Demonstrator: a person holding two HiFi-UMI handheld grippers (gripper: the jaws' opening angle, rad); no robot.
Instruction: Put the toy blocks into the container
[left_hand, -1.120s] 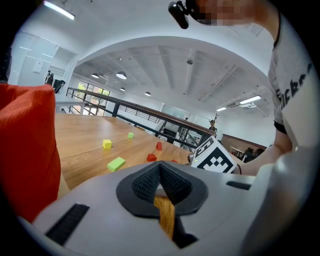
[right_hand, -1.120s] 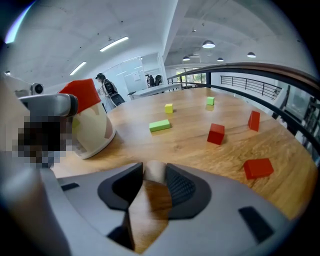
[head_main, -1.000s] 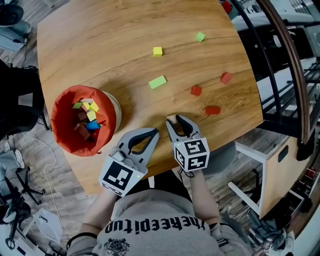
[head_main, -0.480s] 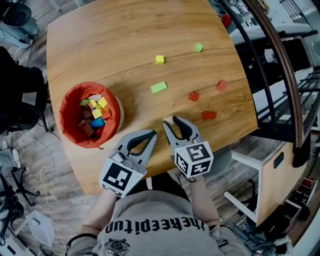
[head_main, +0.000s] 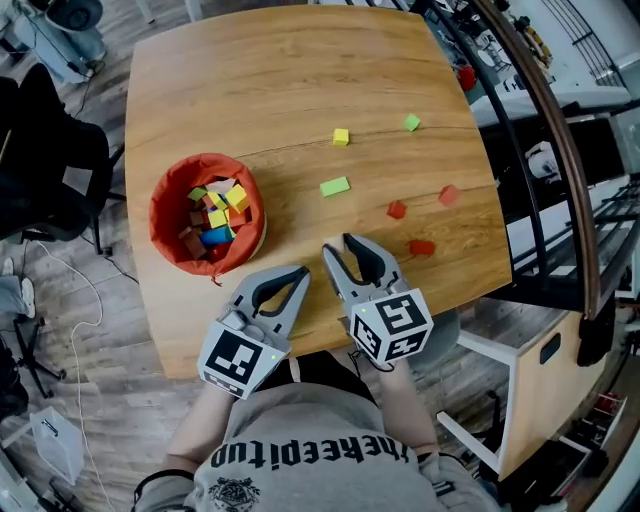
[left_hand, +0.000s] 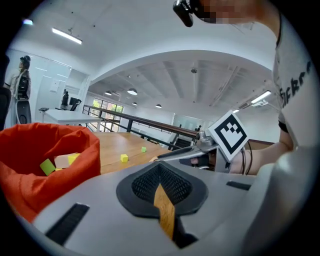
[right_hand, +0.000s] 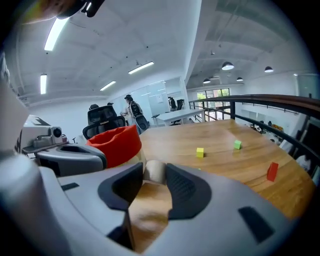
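Both grippers are hanging over the table's (head_main: 250, 90) near edge. The left gripper (head_main: 303, 272) is keeping its jaws pressed together on nothing, while the right gripper (head_main: 338, 245) is pinching a pale block (right_hand: 154, 171) at its tips. Just beyond, a flat red block (head_main: 421, 247) and two red cubes (head_main: 397, 209) (head_main: 448, 194) are lying toward the right edge. The red container (head_main: 165, 200) is sitting near the left edge, holding mixed blocks (head_main: 215, 212). Farther on, a flat green block (head_main: 335, 186), a yellow cube (head_main: 341, 136) and a small green cube (head_main: 411, 122) are lying toward the far right corner.
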